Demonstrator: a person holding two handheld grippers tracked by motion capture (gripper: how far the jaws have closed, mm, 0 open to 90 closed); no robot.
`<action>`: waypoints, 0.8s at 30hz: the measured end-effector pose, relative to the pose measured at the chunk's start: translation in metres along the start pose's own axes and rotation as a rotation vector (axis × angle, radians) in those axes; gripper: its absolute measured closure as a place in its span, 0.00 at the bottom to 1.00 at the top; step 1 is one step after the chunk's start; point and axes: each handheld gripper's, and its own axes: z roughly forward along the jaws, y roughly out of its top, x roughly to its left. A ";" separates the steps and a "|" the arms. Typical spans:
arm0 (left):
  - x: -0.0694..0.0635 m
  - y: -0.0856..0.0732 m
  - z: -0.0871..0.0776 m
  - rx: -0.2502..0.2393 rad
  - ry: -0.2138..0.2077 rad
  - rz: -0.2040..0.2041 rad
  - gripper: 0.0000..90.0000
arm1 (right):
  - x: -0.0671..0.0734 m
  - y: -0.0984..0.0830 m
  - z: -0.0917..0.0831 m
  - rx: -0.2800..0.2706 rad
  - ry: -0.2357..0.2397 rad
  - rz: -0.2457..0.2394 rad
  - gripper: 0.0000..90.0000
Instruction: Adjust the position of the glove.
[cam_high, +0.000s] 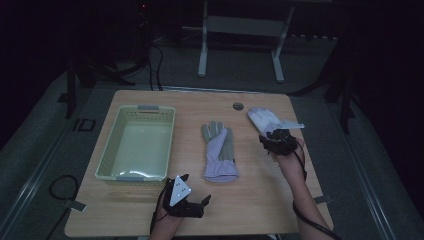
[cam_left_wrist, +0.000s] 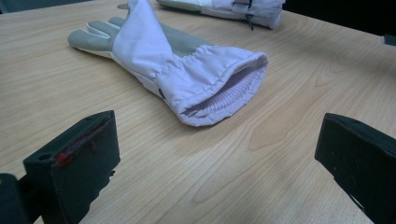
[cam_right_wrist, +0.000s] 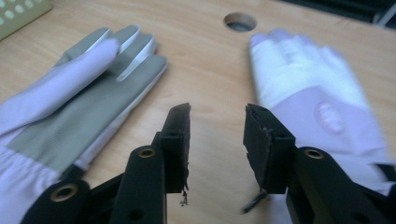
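Note:
A grey and lilac glove (cam_high: 220, 150) lies flat at the table's middle, fingers pointing away and cuff toward me. In the left gripper view the same glove (cam_left_wrist: 187, 70) shows its open cuff. A second, paler glove (cam_high: 267, 120) lies at the back right. My right gripper (cam_high: 274, 134) hovers just at that glove's cuff end. In the right gripper view its jaws stand apart over bare wood, nothing between them (cam_right_wrist: 218, 126), the grey glove (cam_right_wrist: 79, 107) to their left and the pale glove (cam_right_wrist: 313, 98) to their right. My left gripper (cam_high: 195, 188) rests near the front edge, wide open (cam_left_wrist: 219, 154).
A pale green plastic basket (cam_high: 106, 150) stands on the left side of the wooden table, with nothing in it. A round cable hole (cam_high: 238, 106) sits at the table's back edge. The floor around is dark, with a desk frame behind.

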 end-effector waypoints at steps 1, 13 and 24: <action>0.000 0.000 0.000 0.000 0.000 0.000 0.00 | 0.000 0.000 0.000 0.000 0.000 0.000 0.68; 0.000 0.000 0.000 0.000 0.002 -0.001 0.00 | -0.059 0.007 0.002 0.038 -0.057 0.006 0.62; 0.001 0.000 0.000 0.001 0.000 -0.008 0.00 | -0.086 0.013 0.019 0.064 -0.054 0.028 0.61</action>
